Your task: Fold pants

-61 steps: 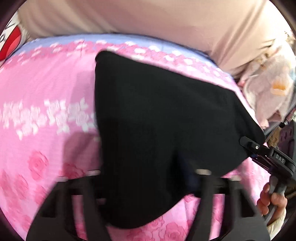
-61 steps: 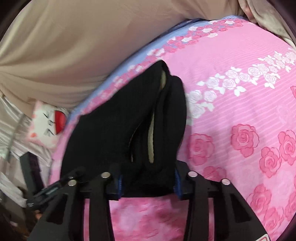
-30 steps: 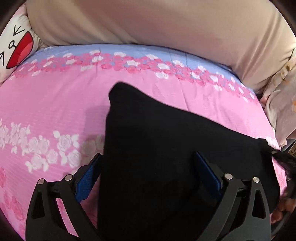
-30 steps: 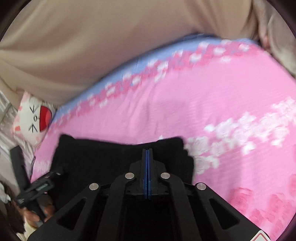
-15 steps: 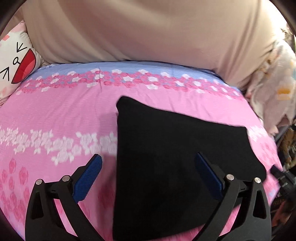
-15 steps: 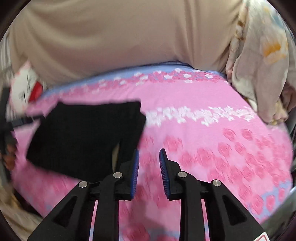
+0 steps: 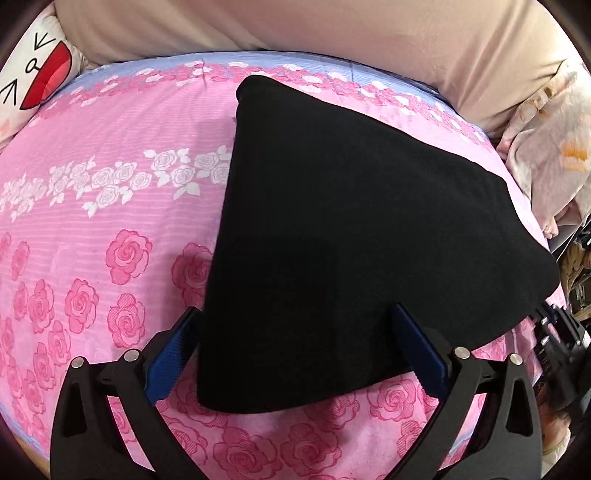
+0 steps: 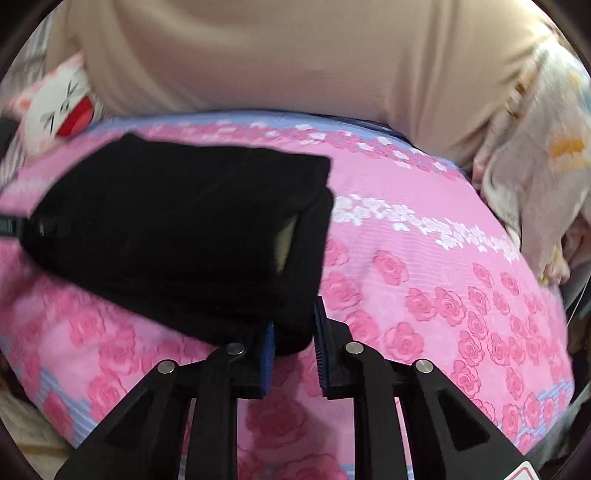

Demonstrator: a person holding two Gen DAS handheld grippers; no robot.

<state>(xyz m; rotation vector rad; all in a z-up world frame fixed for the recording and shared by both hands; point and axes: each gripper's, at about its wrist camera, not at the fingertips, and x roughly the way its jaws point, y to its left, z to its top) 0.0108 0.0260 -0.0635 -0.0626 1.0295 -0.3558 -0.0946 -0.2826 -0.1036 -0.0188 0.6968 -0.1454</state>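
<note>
I'm squaring the folded pants (image 7: 354, 236), left gripper (image 7: 295, 354) jaws wide, right gripper (image 8: 293, 349) jaws closing on a corner, next press flat

You have: one black folded pants (image 7: 354, 236), one pink rose bedsheet (image 7: 110, 206), one cartoon-face pillow (image 7: 33, 77), two grippers, one floral quilt (image 8: 535, 155).

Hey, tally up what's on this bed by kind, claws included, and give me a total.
Black pants: 1
Claws, left claw and right claw: 2
Cartoon-face pillow: 1
Pink rose sheet: 1
Beige blanket: 1
Pale floral quilt: 1
Total: 7
</note>
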